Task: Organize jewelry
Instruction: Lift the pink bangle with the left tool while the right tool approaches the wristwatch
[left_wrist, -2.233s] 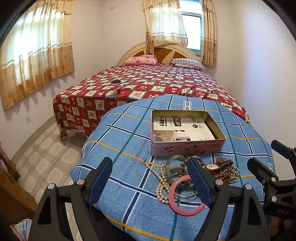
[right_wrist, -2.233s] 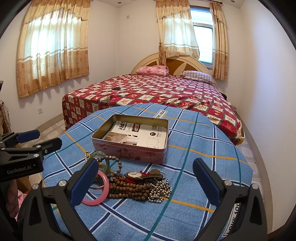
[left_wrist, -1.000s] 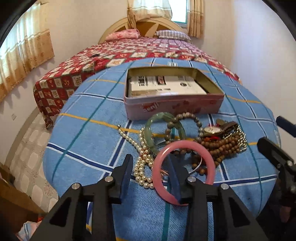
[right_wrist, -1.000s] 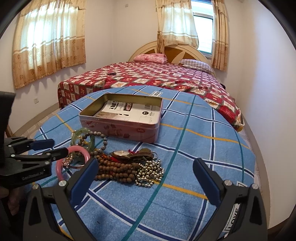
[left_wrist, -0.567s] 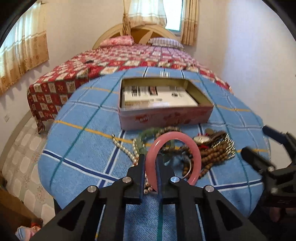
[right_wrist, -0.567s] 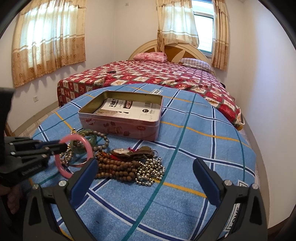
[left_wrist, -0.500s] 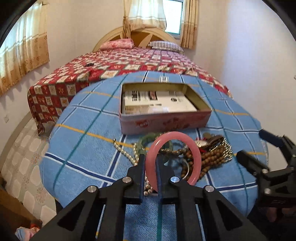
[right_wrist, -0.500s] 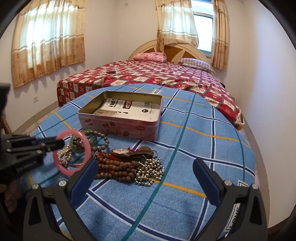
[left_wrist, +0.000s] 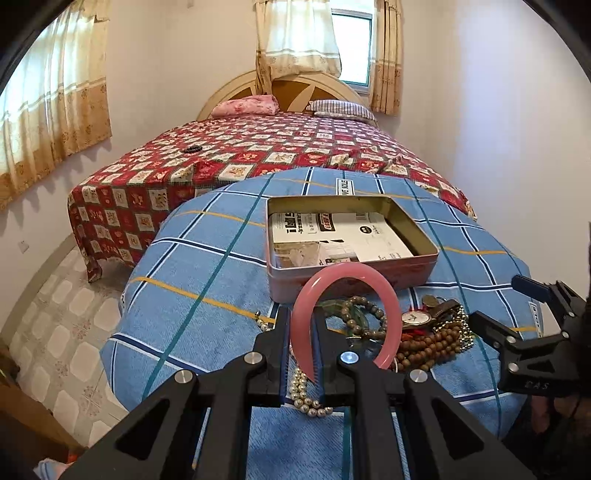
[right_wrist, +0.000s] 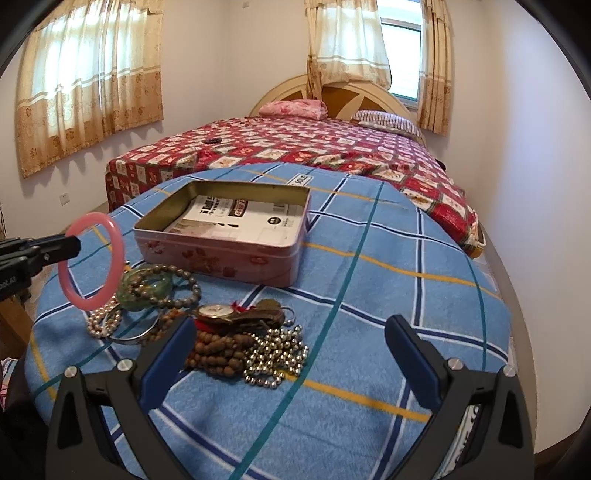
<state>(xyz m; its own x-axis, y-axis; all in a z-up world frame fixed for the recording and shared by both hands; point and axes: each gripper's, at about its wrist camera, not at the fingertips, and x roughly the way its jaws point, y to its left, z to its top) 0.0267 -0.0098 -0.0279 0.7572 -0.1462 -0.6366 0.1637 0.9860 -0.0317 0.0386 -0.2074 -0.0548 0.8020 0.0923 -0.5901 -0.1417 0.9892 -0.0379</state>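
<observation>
Pink and glossy, the round bangle (left_wrist: 314, 295) stood upright, clamped at its rim between the closed jaws of the left gripper (left_wrist: 300, 332), above beaded jewelry heaped on the blue checked cloth (left_wrist: 207, 280). Behind it sat the open rectangular tin (left_wrist: 421, 266). The right gripper (right_wrist: 288, 349) hung with jaws wide apart over wooden beads (right_wrist: 218, 350).

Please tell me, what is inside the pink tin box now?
Inside the pink tin box lies a white printed card that covers most of its floor. No jewelry shows in it. Whatever lies under the card is hidden.
</observation>
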